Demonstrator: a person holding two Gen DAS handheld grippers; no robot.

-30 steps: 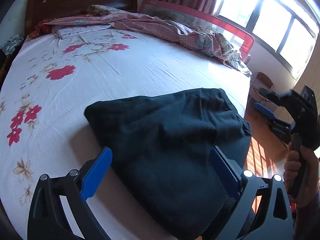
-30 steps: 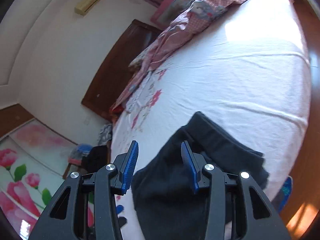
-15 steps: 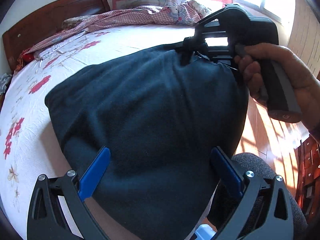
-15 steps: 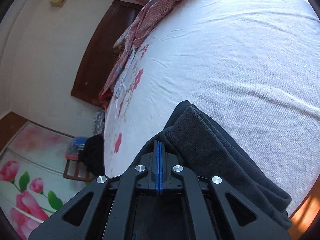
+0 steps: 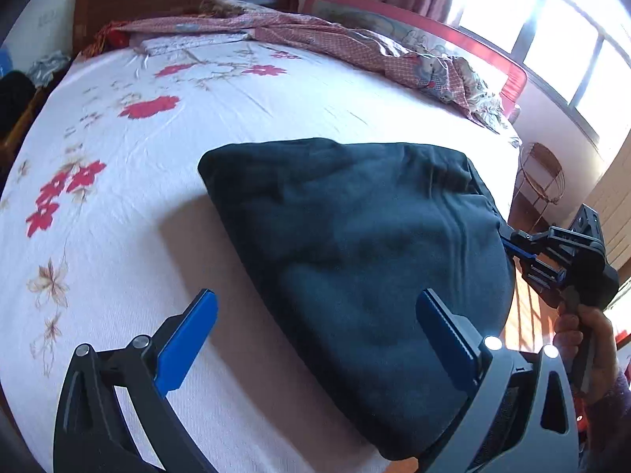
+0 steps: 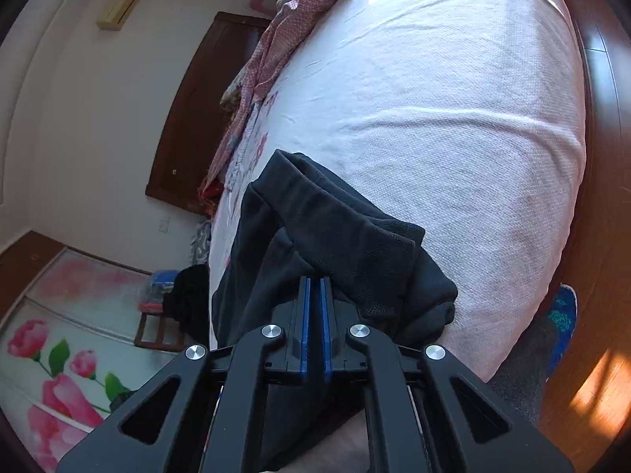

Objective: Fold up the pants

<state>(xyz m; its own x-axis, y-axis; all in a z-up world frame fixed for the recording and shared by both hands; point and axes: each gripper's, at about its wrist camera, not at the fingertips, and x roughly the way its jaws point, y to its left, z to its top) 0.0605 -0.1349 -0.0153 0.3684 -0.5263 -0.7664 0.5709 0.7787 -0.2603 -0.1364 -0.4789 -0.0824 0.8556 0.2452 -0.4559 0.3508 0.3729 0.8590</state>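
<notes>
Compared with half a second ago, the right gripper (image 5: 512, 246) is seen lower and further to the right in the left wrist view, at the right edge of the folded dark navy fleece pants (image 5: 355, 252) instead of above them, and a hairline of space is now visible between its blue pads (image 6: 303, 327), which were pressed flush before. In the right wrist view the right gripper (image 6: 314, 287) is seen nearly closed, with a fold of the pants (image 6: 343, 236) bunched right at its tips; whether cloth is actually pinched between the pads cannot be told. The left gripper (image 5: 315, 339) is held spread wide, as it was earlier, its blue fingers (image 5: 185, 343) set one over the white floral bed sheet (image 5: 118, 149) and one over the near part of the pants, nothing being grasped. The pants are laid as a thick bundle near the foot corner of the bed, on the sheet, with their near end hanging over the mattress edge. A crumpled pink checked blanket (image 5: 315, 35) is left along the head of the bed, well apart from the pants.
</notes>
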